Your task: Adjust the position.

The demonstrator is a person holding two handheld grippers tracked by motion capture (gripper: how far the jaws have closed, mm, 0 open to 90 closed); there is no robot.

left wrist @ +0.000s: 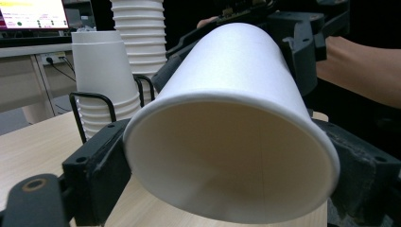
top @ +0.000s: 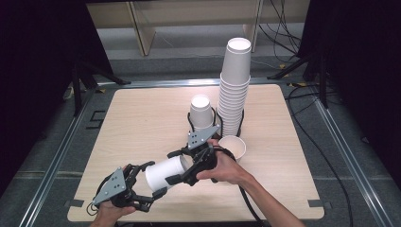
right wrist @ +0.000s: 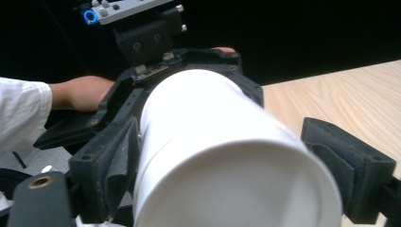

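A white paper cup (top: 165,172) lies on its side in the air, just over the front of the wooden table (top: 137,118). My left gripper (top: 150,180) comes from the lower left and is shut on the rim end; both pads touch the rim of the cup (left wrist: 236,94), whose mouth faces that camera. My right gripper (top: 172,168) comes from the right and is shut on the base end. In the right gripper view the cup (right wrist: 213,123) has its flat bottom turned to the camera and the left pad (right wrist: 118,161) pressed on its wall.
A tall stack of white cups (top: 234,94) and a shorter stack (top: 202,111) stand in black wire holders at mid-table. One cup (top: 232,147) stands upright, mouth up, just beyond the right hand. Cables run over the floor at the right.
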